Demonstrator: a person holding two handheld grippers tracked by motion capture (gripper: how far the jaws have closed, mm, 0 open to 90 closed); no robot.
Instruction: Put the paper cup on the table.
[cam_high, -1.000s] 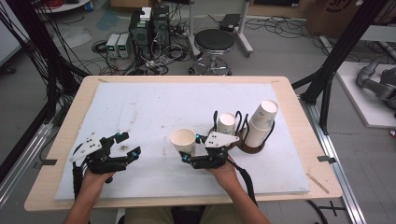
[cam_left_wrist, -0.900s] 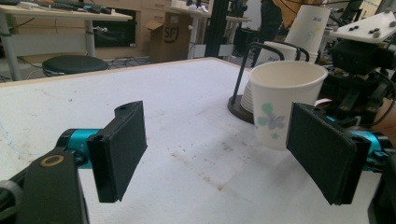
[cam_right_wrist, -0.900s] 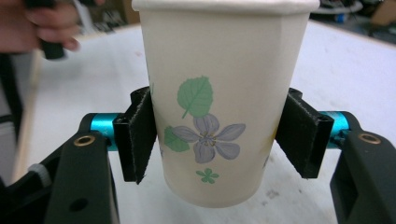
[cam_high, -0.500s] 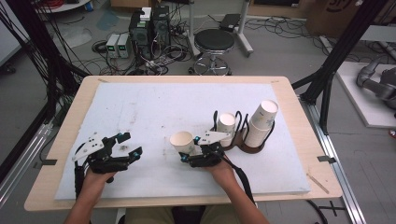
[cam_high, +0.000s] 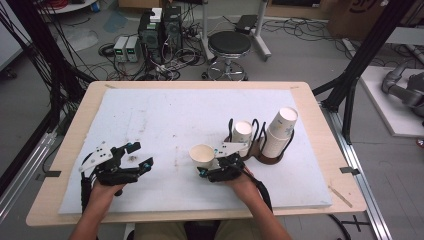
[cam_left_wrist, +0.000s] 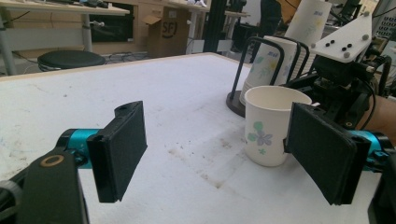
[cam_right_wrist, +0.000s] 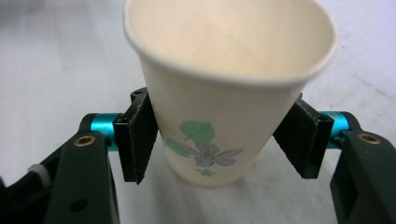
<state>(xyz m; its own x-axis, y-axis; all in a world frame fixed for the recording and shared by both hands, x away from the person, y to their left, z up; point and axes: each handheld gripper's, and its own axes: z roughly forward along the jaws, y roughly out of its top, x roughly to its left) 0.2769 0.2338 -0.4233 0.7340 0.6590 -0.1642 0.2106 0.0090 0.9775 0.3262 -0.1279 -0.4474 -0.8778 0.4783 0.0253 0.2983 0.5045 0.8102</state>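
A: We see a paper cup (cam_right_wrist: 224, 93) between the jaws of the right gripper (cam_right_wrist: 219, 140): thin white card with a rolled lip, tapering down, printed with a small flower and green leaves. It stands upright on the tabletop (cam_high: 165, 115), a little in front of the middle, just left of the wire rack (cam_high: 257, 145).

B: And the grip? In the right gripper view the left pad touches the cup wall and the right pad sits close against it, though we can't tell whether that one presses. Those jaws have just been opening a touch with the cup between them.

A: The left gripper (cam_left_wrist: 224, 154) has its jaws wide apart with nothing between them. Its pads are flat black slabs with a fine ribbed face on blue metal pins.

B: What's hard to read? The cup's base is out of focus in the right gripper view, and the left gripper view cuts off the top of the tall stack of cups (cam_high: 280, 132) in the rack.

A: The tabletop is a white, scuffed sheet on a pale wooden board. The back half and the stretch between the two grippers lie open; the rack crowds the right side, near that edge.
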